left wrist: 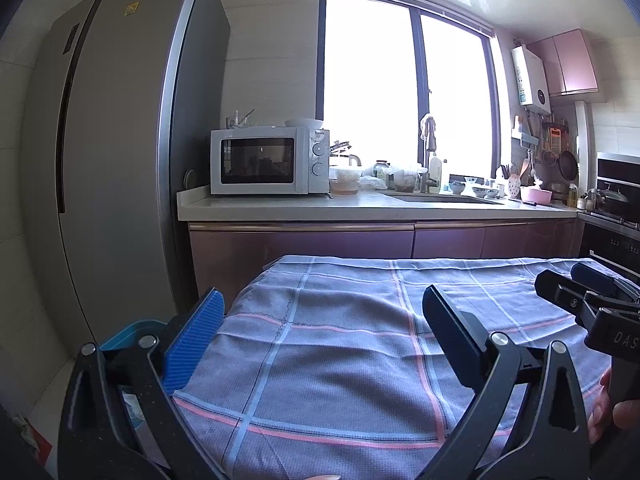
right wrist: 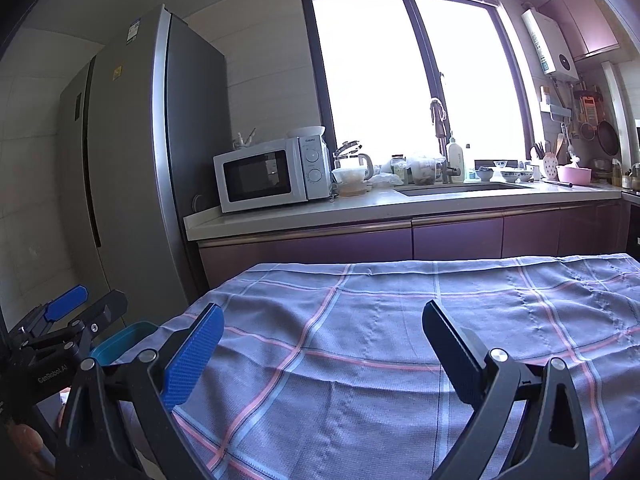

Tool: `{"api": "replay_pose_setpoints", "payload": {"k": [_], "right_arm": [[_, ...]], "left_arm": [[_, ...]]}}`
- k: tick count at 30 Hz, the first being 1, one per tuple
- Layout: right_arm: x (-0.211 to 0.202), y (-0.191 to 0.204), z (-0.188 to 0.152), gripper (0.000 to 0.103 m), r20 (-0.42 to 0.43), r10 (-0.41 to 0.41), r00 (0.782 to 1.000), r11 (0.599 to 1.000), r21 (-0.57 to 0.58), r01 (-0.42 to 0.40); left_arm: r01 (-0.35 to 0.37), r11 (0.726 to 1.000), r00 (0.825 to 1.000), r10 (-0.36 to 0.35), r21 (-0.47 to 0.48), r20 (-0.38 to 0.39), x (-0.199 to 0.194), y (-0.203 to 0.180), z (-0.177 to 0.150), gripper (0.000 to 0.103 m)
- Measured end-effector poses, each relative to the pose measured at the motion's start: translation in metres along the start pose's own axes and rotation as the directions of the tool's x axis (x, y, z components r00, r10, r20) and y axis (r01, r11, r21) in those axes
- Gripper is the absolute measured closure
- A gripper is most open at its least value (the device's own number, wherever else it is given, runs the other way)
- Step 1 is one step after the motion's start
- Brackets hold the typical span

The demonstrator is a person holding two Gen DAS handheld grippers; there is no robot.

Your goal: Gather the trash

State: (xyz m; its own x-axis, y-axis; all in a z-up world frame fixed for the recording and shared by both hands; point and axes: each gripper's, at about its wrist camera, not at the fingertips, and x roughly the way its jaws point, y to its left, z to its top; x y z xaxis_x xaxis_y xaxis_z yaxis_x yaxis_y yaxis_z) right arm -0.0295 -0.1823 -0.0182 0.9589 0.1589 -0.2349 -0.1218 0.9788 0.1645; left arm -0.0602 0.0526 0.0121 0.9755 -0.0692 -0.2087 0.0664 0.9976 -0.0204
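Note:
My left gripper (left wrist: 320,300) is open and empty, held above a table covered with a purple checked cloth (left wrist: 340,360). My right gripper (right wrist: 322,316) is open and empty above the same cloth (right wrist: 380,340). Each gripper shows in the other's view: the right one at the right edge (left wrist: 588,292), the left one at the lower left (right wrist: 76,312). A blue bin (right wrist: 120,342) stands beside the table's left edge, and its rim shows in the left wrist view (left wrist: 128,332). No trash shows on the cloth.
A tall grey fridge (left wrist: 120,140) stands left. A counter (left wrist: 360,206) behind the table holds a white microwave (left wrist: 268,162), containers, a sink (left wrist: 444,199) and dishes. A stove (left wrist: 616,208) is at far right. Purple cabinets (right wrist: 400,240) run under the counter.

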Motion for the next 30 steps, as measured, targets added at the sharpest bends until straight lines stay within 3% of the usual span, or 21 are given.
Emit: {"api": "replay_pose_setpoints", "payload": {"k": [30], "right_arm": [[0.0025, -0.0017, 0.0006, 0.007, -0.012, -0.006, 1.0, 1.0, 0.006, 0.006]], "left_arm": [[-0.025, 1.0, 1.0, 0.025, -0.005, 0.009, -0.0006, 0.0016, 0.0007, 0.005]]}}
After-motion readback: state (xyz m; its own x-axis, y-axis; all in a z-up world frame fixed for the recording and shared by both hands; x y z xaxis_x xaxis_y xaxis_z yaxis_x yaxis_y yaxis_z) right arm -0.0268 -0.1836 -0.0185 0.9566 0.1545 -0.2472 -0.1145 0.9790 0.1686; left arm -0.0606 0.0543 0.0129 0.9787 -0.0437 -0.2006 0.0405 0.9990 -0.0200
